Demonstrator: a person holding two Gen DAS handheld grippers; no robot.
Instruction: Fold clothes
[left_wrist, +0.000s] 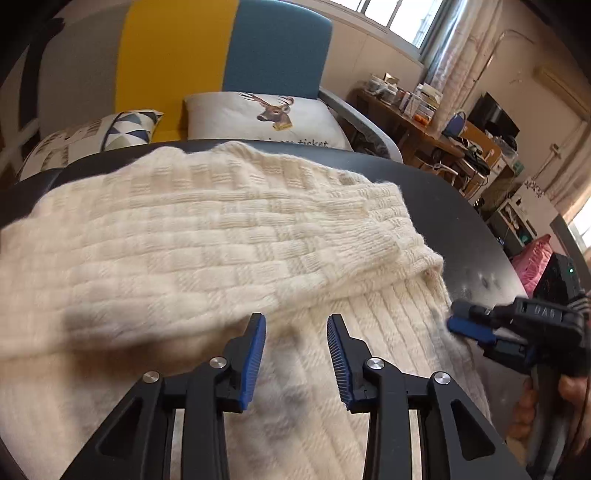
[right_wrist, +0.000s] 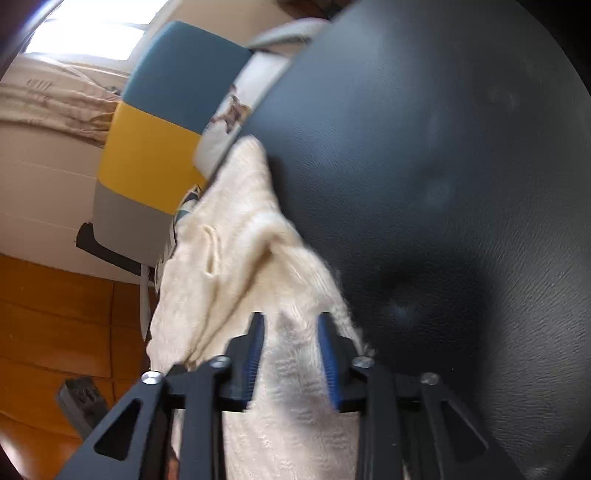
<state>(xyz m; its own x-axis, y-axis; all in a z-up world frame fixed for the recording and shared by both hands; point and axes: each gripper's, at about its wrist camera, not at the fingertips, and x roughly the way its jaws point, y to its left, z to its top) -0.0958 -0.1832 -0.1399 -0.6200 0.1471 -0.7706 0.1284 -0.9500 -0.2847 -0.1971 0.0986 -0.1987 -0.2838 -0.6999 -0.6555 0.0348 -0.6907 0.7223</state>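
Both claws stand part-open over the sweater (left_wrist: 207, 236): left claw (left_wrist: 296, 325) empty, right claw (right_wrist: 291, 325) straddling unpinched knit; folds may slip.

A cream-white knitted sweater (left_wrist: 207, 236) with a raised basket-weave and rib texture is spread across the dark round table (left_wrist: 461, 206), partly folded, with an upper layer laid diagonally over a lower ribbed layer. Its fuzzy folded edge is seen running down toward the right of the left wrist view, where a ribbed cuff-like end (left_wrist: 421, 254) is bunched against the layer beneath. In the right wrist view the same sweater (right_wrist: 236, 251) is seen along the table's edge, rumpled into soft ridges, with part of it apparently drooping past the rim.
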